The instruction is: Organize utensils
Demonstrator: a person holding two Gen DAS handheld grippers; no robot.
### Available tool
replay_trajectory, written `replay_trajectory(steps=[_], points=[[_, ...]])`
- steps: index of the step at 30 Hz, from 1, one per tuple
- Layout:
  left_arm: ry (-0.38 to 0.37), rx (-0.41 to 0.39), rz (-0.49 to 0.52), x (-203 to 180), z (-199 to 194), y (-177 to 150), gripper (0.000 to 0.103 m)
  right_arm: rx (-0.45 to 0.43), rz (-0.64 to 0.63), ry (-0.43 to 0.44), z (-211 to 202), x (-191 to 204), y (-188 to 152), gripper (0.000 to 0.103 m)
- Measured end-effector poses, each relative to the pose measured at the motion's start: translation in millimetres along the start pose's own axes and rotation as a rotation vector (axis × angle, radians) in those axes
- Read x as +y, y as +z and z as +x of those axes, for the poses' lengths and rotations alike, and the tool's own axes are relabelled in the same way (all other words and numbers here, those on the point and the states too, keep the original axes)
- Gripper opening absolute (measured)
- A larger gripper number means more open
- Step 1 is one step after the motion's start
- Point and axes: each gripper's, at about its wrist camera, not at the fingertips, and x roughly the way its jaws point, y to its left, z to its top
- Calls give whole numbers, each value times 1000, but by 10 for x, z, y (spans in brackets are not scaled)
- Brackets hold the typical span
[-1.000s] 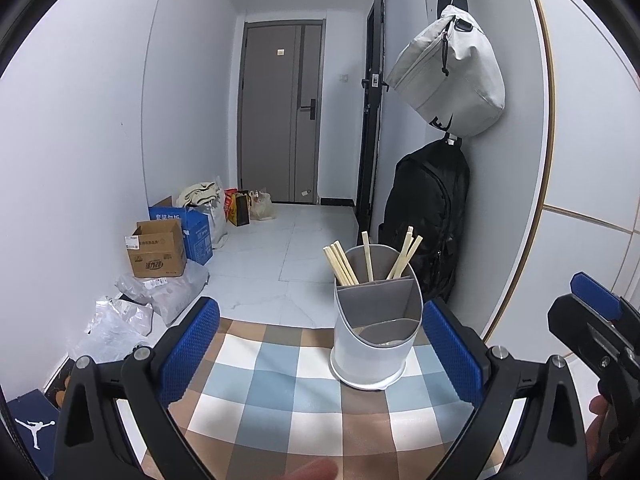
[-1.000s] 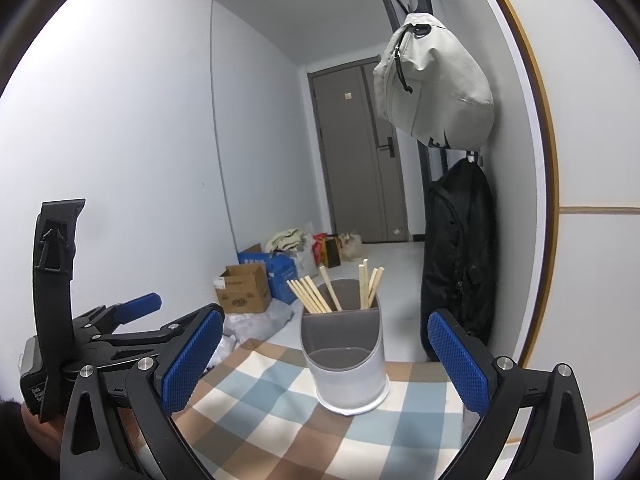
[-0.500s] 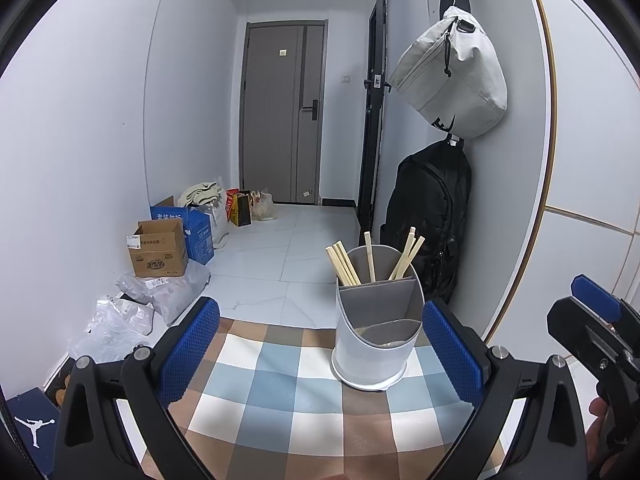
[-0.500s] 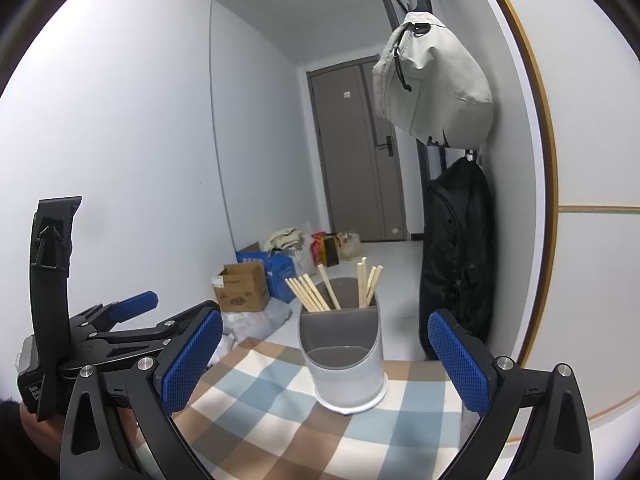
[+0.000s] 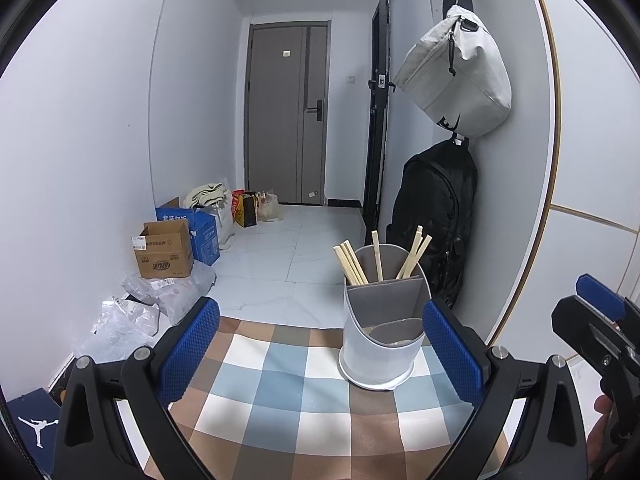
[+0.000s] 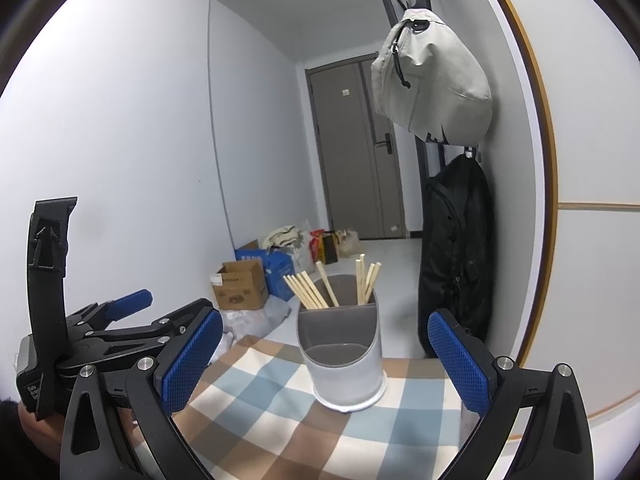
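The cloth (image 5: 280,392) is checked in blue, brown and cream. On it, the holder (image 5: 380,344) is white outside, grey inside, with pale wooden chopsticks (image 5: 352,266) (all one tone). Behind the holder hang a black backpack (image 5: 436,216) and a light grey bag (image 5: 460,80). Fingers (image 6: 188,360) carry blue dimpled pads on black frames.
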Motion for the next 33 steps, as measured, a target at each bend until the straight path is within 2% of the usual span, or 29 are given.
replay_trajectory(steps=[33], points=[[-14, 31, -13, -9, 30, -18, 99, 22, 12, -5, 52, -9, -16, 103]])
